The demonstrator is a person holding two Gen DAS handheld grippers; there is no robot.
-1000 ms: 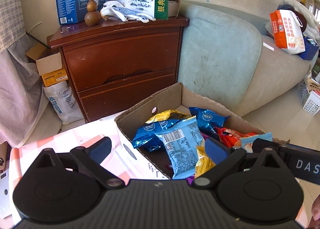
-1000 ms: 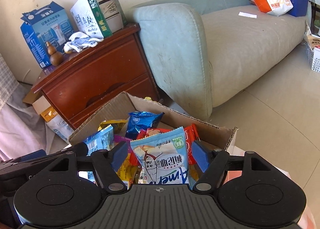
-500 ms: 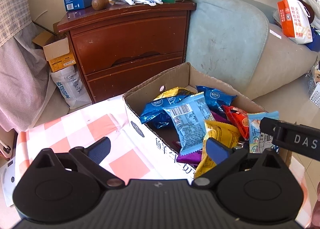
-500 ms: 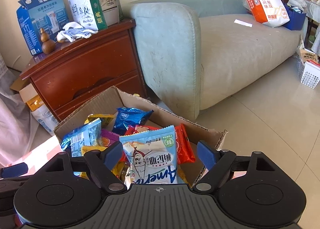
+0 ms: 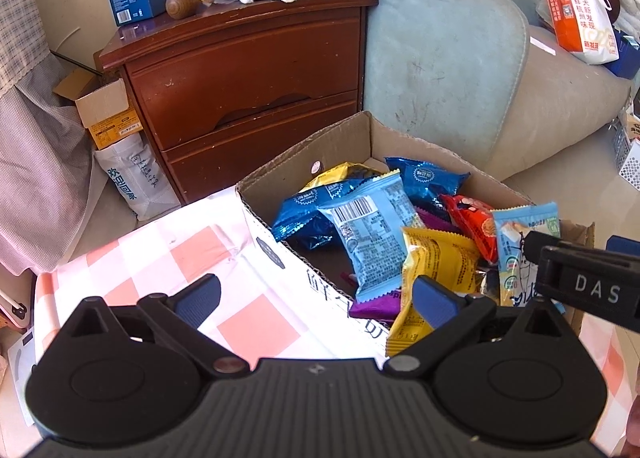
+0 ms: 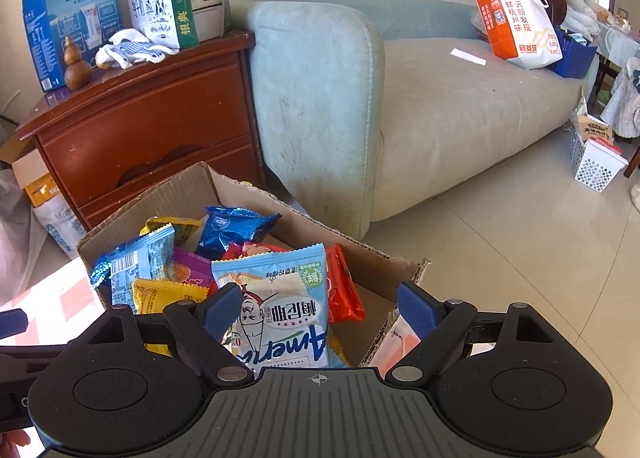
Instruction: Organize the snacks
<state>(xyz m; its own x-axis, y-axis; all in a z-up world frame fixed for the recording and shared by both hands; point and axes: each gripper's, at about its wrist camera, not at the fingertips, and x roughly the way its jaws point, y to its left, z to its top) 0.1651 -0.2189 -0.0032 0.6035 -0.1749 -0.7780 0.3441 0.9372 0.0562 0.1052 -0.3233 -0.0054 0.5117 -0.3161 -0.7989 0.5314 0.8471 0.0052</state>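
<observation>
Left wrist view: my left gripper (image 5: pixel 316 294) hangs wide open and empty, one finger over the checked cloth (image 5: pixel 256 322), the other above the cardboard box (image 5: pixel 340 146); inside the box I count about eight packets, among them two dark blue, two light blue, two yellow, one red, one purple. Right wrist view: right gripper (image 6: pixel 320 312) jaws are opening around the light-blue snack packet (image 6: pixel 280 298), lying atop the box's pile, pads clear of it, so I'd lift straight up without snagging its edge.
</observation>
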